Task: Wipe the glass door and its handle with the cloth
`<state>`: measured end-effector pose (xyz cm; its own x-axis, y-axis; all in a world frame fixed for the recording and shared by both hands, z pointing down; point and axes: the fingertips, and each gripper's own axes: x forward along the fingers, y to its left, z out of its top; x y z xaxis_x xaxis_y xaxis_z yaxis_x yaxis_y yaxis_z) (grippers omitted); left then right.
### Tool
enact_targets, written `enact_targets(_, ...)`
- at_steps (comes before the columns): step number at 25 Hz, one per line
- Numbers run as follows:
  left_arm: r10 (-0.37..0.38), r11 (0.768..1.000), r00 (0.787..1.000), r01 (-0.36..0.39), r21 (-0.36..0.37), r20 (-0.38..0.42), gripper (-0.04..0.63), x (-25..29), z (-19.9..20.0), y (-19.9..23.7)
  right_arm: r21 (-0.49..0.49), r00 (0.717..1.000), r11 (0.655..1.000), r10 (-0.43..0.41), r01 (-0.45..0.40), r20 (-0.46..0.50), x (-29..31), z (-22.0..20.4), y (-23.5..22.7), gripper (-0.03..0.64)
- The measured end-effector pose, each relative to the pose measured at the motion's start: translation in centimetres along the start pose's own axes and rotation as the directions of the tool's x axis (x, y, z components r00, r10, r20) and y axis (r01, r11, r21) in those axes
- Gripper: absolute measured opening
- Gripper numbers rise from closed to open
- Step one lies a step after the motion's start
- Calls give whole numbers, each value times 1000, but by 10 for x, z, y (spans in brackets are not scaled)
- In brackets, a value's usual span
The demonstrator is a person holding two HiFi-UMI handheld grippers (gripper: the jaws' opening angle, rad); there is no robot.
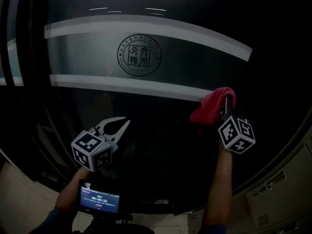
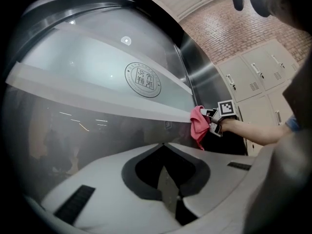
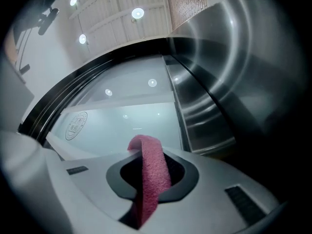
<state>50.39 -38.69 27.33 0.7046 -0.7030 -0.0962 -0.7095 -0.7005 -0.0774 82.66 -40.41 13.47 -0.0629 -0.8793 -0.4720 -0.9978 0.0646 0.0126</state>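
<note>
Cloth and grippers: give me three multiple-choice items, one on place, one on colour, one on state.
1. Where is the cloth? A on the round emblem; B at the right end of the lower white stripe; C on the floor.
2. Cloth colour? A blue; B white; C pink.
3. Left gripper fingers? A together, empty; B clamping the cloth; C spread wide.
Answers: B, the head view shows it by the stripe's end; C, pink in every view; A, its own view shows the tips meeting on nothing.
</note>
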Motion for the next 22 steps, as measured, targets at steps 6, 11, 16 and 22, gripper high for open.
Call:
enact_targets(6,48,999,999,-48,-9,-19,12,-33,-9,26,-9,994,995,98,-98,47,-6,3,79,29)
enact_targets(11,101,995,994,-101,-8,-34,14,-75,-19,58,36,949,952,299,-304,98,-12,-5,216,29)
enact_targets(16,164,986,984,-162,38,-65,12,-128,-30,92,76,854,850,517,-521,67,-8,-50,377,29)
enact_targets(22,270,962,961,-267,57,-57,12,-188,-35,141,106,745,739,667,-665,29,-5,-92,525,29)
